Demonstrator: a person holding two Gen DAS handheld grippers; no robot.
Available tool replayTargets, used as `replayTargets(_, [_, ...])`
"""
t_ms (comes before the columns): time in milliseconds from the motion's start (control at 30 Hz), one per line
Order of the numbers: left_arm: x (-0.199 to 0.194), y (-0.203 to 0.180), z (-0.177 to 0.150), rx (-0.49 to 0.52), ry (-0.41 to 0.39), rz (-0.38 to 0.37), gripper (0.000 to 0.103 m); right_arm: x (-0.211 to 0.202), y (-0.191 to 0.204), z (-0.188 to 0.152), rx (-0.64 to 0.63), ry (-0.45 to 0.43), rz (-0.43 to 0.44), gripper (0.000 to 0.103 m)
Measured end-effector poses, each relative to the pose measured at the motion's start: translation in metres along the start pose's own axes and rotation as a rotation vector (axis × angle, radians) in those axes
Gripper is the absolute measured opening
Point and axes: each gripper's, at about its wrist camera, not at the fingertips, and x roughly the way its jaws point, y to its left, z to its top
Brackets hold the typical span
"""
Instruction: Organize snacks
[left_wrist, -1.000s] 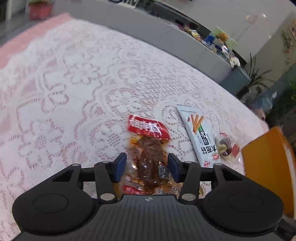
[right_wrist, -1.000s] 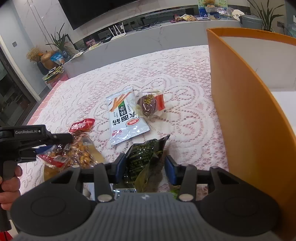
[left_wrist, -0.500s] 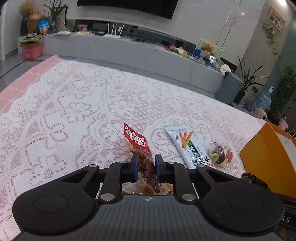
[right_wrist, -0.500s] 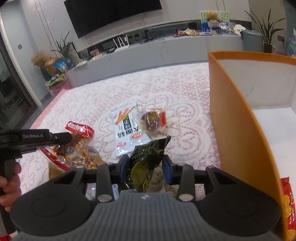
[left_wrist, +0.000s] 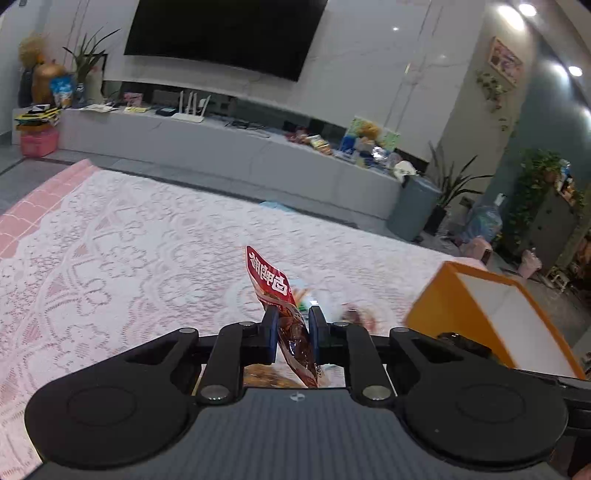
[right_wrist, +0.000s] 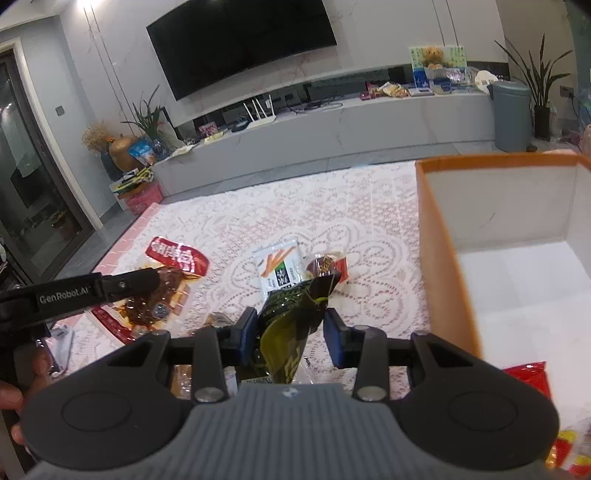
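My left gripper (left_wrist: 291, 325) is shut on a red-topped clear snack packet (left_wrist: 275, 291) of brown pieces and holds it above the lace tablecloth (left_wrist: 110, 266); it also shows in the right wrist view (right_wrist: 162, 280). My right gripper (right_wrist: 291, 332) is shut on a dark green snack bag (right_wrist: 291, 317), lifted off the table just left of the orange box (right_wrist: 439, 258). The box's white inside holds a red packet (right_wrist: 532, 380) near its front.
A white breadstick packet (right_wrist: 279, 267) and a small clear-wrapped brown snack (right_wrist: 327, 266) lie on the cloth between the grippers and the box's left wall. More small packets lie under my right gripper. A grey TV bench (left_wrist: 229, 147) stands beyond the table.
Both grippers have risen with their packets. The left one closed on the red packet and lifted it off the cloth; the right one moved towards the orange box, so its inside now shows.
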Motion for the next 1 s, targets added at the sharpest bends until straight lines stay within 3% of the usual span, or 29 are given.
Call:
replayTargets(300, [-0.013,-0.047,0.001,0.012,0.015,-0.128,0.018,-0.05,-0.004,0.013,-0.008,-0.037,-0.013,0.038])
replayTargets(833, [0.003,-0.174,0.01,0.285,0.086,-0.33,0.018,-0.102,-0.082,0.03,-0.084,0.083,-0.233,0.038])
replayTargets(1000, [0.026,-0.207,0.008,0.368,0.146,-0.341,0.018,-0.102,-0.111,0.037,-0.095,0.135,-0.272,0.038])
